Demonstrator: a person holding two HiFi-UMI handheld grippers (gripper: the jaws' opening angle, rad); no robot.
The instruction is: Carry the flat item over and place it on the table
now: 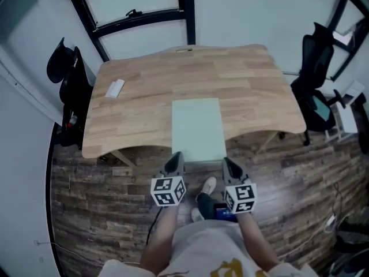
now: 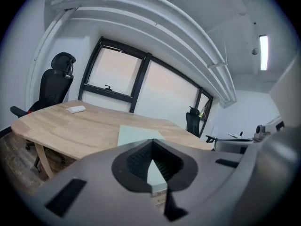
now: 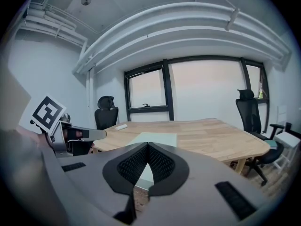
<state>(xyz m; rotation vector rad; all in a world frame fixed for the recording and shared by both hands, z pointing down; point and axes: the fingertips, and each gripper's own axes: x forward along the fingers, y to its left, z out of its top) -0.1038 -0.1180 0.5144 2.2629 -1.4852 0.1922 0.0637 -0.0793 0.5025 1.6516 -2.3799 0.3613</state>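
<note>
Pale green sheet (image 1: 198, 128) lies flat on table (image 1: 253, 91), overhanging its near edge.

I see the left gripper (image 1: 175, 161) and the right gripper (image 1: 230, 167) as dark grey shells that taper to the front. Each one carries a white cube with black square markers, the left cube (image 1: 168, 190) and the right cube (image 1: 240, 197). The pads (image 2: 138, 162) are black and finely ribbed, and the body has dark rectangular slots (image 2: 66, 197). The person wears a light shirt (image 1: 213, 258) with yellow print, dark trousers (image 1: 203, 203) and white shoes (image 1: 209, 185).

flat item (image 1: 198, 128) on the table (image 1: 259, 97) at its near edge (overhanging), small block (image 1: 115, 89) far left.
</note>
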